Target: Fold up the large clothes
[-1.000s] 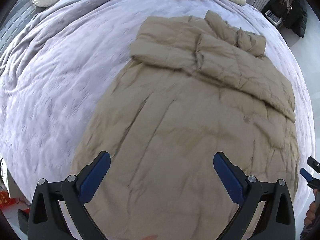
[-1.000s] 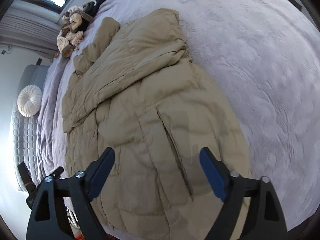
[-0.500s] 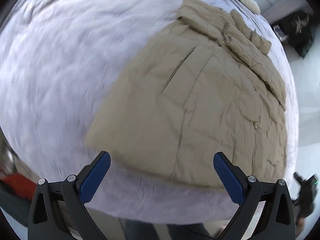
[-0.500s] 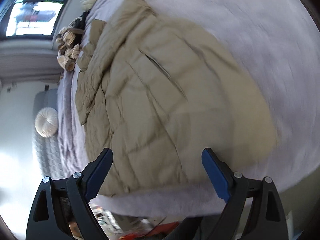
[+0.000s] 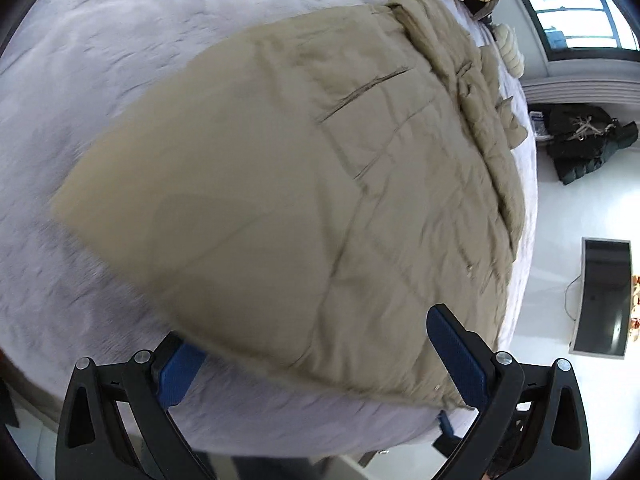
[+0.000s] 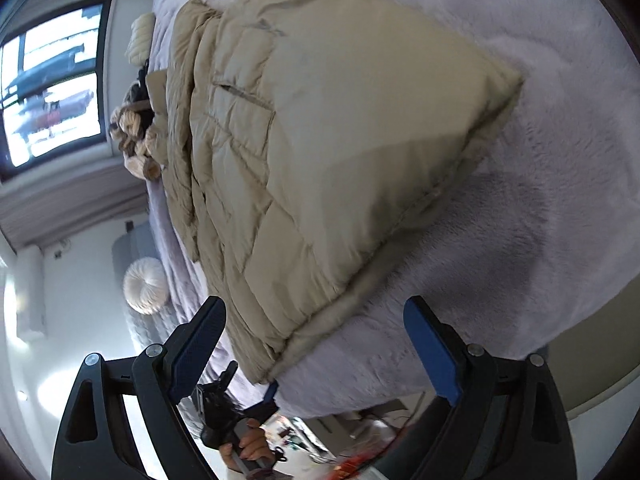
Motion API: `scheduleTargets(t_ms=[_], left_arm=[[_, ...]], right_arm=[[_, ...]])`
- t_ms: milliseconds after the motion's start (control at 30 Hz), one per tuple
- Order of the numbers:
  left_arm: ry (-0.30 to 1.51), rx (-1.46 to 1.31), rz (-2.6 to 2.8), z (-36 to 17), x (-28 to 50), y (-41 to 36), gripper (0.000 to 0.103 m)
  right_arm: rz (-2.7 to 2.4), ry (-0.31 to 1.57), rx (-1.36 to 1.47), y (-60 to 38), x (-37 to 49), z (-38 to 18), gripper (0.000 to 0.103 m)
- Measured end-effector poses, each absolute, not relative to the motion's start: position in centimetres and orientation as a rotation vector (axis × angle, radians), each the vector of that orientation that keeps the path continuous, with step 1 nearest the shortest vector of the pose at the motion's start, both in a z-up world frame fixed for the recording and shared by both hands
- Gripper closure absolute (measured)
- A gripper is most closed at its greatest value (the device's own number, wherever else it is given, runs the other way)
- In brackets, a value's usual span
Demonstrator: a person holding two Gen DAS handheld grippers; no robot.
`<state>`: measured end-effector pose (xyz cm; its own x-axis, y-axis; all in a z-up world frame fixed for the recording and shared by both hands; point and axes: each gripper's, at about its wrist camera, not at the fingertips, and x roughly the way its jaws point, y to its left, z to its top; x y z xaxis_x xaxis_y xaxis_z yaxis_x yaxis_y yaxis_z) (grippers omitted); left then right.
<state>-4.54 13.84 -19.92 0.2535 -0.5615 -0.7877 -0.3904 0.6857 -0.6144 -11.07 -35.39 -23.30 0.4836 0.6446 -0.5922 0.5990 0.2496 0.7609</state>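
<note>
Both grippers are hanging with jaws spread wide and gripping nothing, the left gripper (image 5: 320,360) now sitting lower at the hem of the tan quilted puffer coat (image 5: 304,184) and the right gripper (image 6: 316,352) having dropped to the hem's other corner. The coat is lying flat on the pale lavender plush bedspread (image 5: 100,40), its hem now filling far more of both views than a second ago. Beyond it, a round white pleated cushion (image 6: 145,286) is resting by the headboard.
</note>
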Motion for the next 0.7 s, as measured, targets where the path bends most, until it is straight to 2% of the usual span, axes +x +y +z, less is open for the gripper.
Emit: scheduleTargets(t_ms=[133, 167, 200, 233, 300, 333, 367, 400, 433, 467, 500, 700], left_arm=[[1.356, -0.843, -0.139, -19.9, -2.7, 12.7, 0.001], [1.350, -0.839, -0.135, -19.9, -2.4, 12.8, 0.012], [1.345, -0.835, -0.123, -19.8, -2.2, 12.9, 0.027], [1.344, -0.840, -0.109, -19.8, -2.0, 13.3, 0.035], [1.330, -0.886, -0.113, -20.0, -2.0, 14.7, 0.075], [1.321, -0.910, -0.130, -20.0, -2.0, 15.4, 0.083], [1.314, -0.920, -0.145, -20.0, -1.9, 15.7, 0.086], [1.308, -0.914, -0.162, -19.7, -1.9, 16.0, 0.089], [1.296, -0.890, -0.191, -19.1, -1.8, 16.0, 0.089], [1.289, -0.864, -0.209, -18.5, -1.7, 15.8, 0.089], [1.283, -0.846, -0.222, -18.0, -1.6, 15.7, 0.089], [1.208, -0.816, -0.310, -12.8, -0.4, 15.6, 0.089]], right_arm=[[0.043, 1.130, 1.459, -35.2, -9.9, -24.5, 0.011], [0.031, 1.123, 1.468, -35.3, -9.7, -24.7, 0.011], [0.021, 1.111, 1.486, -35.5, -9.7, -25.0, 0.011], [0.012, 1.099, 1.501, -35.7, -9.8, -25.1, 0.011], [-0.010, 1.062, 1.521, -36.5, -10.2, -24.8, 0.011], [-0.019, 1.051, 1.521, -36.8, -10.4, -24.6, 0.011], [-0.035, 1.046, 1.515, -37.3, -10.5, -24.5, 0.012], [-0.050, 1.041, 1.516, -37.9, -10.7, -24.5, 0.020], [-0.064, 1.037, 1.524, -38.3, -10.8, -24.5, 0.039], [-0.073, 1.034, 1.534, -38.8, -10.7, -24.6, 0.053], [-0.082, 1.039, 1.540, -39.2, -10.6, -24.6, 0.087], [0.022, 1.012, 1.457, -39.1, -8.6, -21.0, 0.093]])
